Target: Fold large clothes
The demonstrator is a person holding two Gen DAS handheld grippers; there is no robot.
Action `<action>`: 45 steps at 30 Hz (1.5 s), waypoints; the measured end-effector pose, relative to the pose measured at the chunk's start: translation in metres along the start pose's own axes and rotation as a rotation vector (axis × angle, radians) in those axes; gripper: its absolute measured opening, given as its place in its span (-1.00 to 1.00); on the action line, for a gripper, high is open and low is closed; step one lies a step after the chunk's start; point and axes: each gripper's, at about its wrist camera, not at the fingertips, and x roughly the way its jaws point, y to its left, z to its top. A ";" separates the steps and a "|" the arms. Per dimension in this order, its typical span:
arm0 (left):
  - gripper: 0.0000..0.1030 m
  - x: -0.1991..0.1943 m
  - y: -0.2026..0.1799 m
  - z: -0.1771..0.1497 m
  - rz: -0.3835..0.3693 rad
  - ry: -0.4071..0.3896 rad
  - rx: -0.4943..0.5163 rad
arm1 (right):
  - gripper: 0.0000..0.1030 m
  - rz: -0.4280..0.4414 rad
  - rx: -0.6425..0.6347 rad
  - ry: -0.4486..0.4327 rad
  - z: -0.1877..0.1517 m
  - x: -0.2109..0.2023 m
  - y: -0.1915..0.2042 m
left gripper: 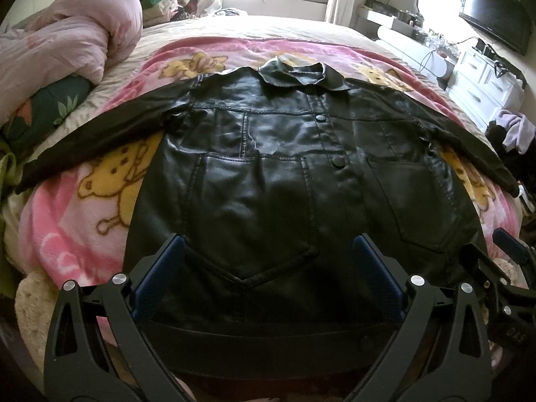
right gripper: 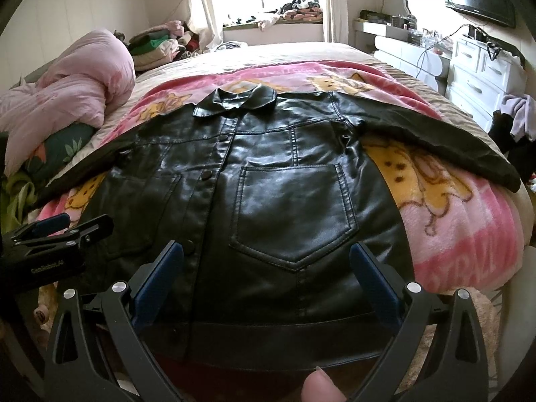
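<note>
A shiny black leather jacket (left gripper: 268, 167) lies spread flat, front up, sleeves out, on a pink cartoon-bear blanket (left gripper: 83, 207) covering the bed. Left tool (left gripper: 268, 251) and right tool (right gripper: 268, 251) hover near its hem, both wide open, holding nothing.

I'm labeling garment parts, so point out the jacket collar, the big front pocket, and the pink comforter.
jacket collar (left gripper: 298, 73), left wrist view, middle of the folded collar.
front pocket (right gripper: 294, 207), right wrist view, centre of the pocket panel.
pink comforter (right gripper: 77, 77), right wrist view, top of the bundle.
</note>
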 end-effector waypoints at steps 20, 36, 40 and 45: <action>0.82 -0.002 -0.002 0.003 -0.002 -0.005 0.005 | 0.92 0.000 -0.002 0.001 0.001 -0.001 0.001; 0.82 -0.002 -0.013 0.005 -0.005 -0.010 0.015 | 0.92 0.007 0.000 0.000 0.007 -0.002 0.001; 0.82 0.000 -0.014 0.007 -0.006 -0.011 0.015 | 0.92 0.002 -0.001 -0.008 0.016 -0.002 0.001; 0.82 0.005 -0.011 0.016 -0.002 -0.013 0.014 | 0.92 -0.009 -0.009 -0.017 0.024 0.002 0.000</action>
